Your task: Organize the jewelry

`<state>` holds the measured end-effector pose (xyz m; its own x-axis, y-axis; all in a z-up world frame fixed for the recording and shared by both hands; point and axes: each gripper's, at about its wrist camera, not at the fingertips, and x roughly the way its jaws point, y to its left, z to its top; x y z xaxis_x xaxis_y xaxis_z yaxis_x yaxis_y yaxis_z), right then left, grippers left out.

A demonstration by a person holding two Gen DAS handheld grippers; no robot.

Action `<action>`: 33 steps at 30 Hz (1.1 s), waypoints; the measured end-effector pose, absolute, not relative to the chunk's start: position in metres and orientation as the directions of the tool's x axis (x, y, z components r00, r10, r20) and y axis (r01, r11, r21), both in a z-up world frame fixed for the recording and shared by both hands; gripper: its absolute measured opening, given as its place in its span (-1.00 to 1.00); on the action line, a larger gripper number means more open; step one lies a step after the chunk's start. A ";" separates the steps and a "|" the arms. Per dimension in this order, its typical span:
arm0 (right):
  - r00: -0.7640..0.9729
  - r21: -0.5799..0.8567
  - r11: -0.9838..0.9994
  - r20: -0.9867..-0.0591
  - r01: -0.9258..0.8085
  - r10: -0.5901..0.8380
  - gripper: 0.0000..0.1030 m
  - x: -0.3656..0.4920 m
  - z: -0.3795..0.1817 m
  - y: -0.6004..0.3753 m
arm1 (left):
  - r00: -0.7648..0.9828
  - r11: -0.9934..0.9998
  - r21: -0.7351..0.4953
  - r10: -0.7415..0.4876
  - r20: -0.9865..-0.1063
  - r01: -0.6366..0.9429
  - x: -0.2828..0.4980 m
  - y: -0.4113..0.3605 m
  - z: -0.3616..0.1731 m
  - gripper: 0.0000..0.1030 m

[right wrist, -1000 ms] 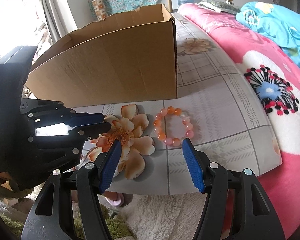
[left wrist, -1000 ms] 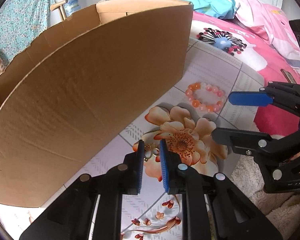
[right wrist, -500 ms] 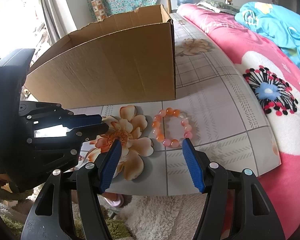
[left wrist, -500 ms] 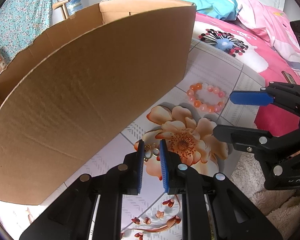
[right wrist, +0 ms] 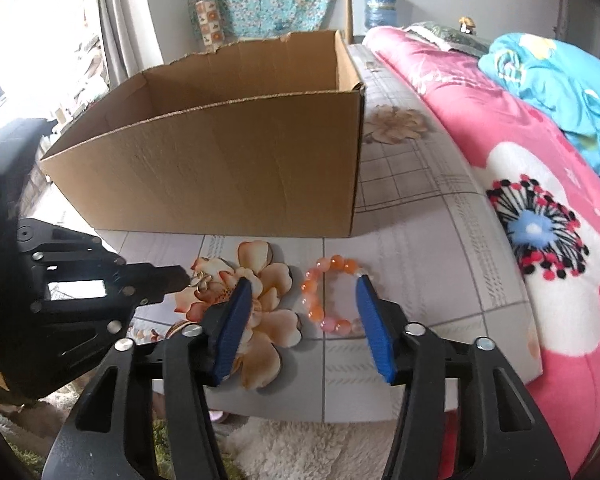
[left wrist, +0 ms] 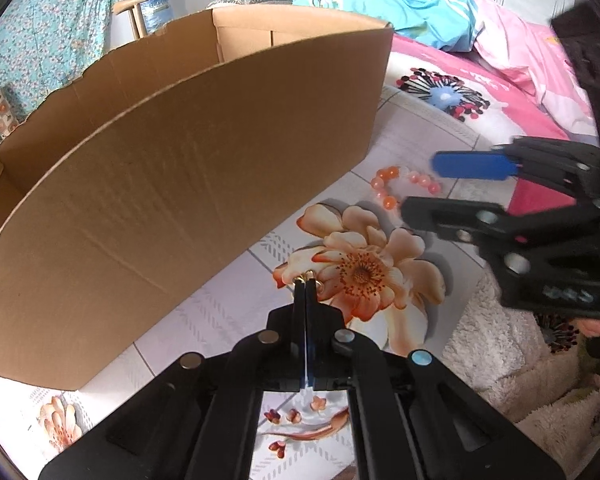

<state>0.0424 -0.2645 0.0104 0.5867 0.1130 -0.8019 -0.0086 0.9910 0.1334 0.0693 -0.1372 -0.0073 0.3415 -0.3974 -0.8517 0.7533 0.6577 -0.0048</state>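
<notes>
My left gripper [left wrist: 306, 285] is shut on a small gold jewellery piece [left wrist: 310, 275], which pokes out at the fingertips just over the printed flower on the table. In the right wrist view the same left gripper [right wrist: 180, 278] comes in from the left, with the gold piece [right wrist: 201, 280] at its tip. A bracelet of orange and pink beads [right wrist: 334, 265] lies flat on the tablecloth. My right gripper [right wrist: 303, 283] straddles it and its jaws are closing. The right pad is at the bracelet's edge and the left pad stands clear of it. The left wrist view shows the bracelet [left wrist: 383, 189] partly hidden by the right gripper [left wrist: 420, 186].
A large open cardboard box [right wrist: 220, 176] stands just behind the jewellery, its near wall [left wrist: 180, 168] close to my left gripper. The floral tablecloth [right wrist: 420, 208] ends at a near edge above a white fluffy rug [right wrist: 300, 440]. A pink bedspread [right wrist: 540, 160] lies to the right.
The left jaws have closed fully on the gold piece. The right gripper has come forward around the bracelet and its jaws have narrowed.
</notes>
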 end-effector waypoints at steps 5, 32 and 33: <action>0.542 0.121 0.992 -0.833 -0.022 0.114 -0.30 0.061 -0.002 -0.261 | 0.346 0.664 -0.012 -0.404 -0.847 0.748 0.066 -0.131 -0.006 -1.00; 0.476 0.199 0.979 -0.866 0.045 0.154 -0.85 0.056 -0.013 -0.282 | 0.297 0.659 -0.080 -0.439 -0.848 0.748 0.066 -0.141 -0.015 -0.99; 0.477 0.200 0.979 -0.865 0.045 0.155 -0.85 0.055 -0.013 -0.283 | 0.286 0.654 -0.092 -0.448 -0.847 0.751 0.065 -0.141 -0.015 -0.99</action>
<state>0.0554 -0.2826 -0.0128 0.4773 0.1551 -0.8649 0.0449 0.9787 0.2003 0.0647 -0.1414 -0.0147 0.2863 -0.4480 -0.8469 0.7510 0.6539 -0.0920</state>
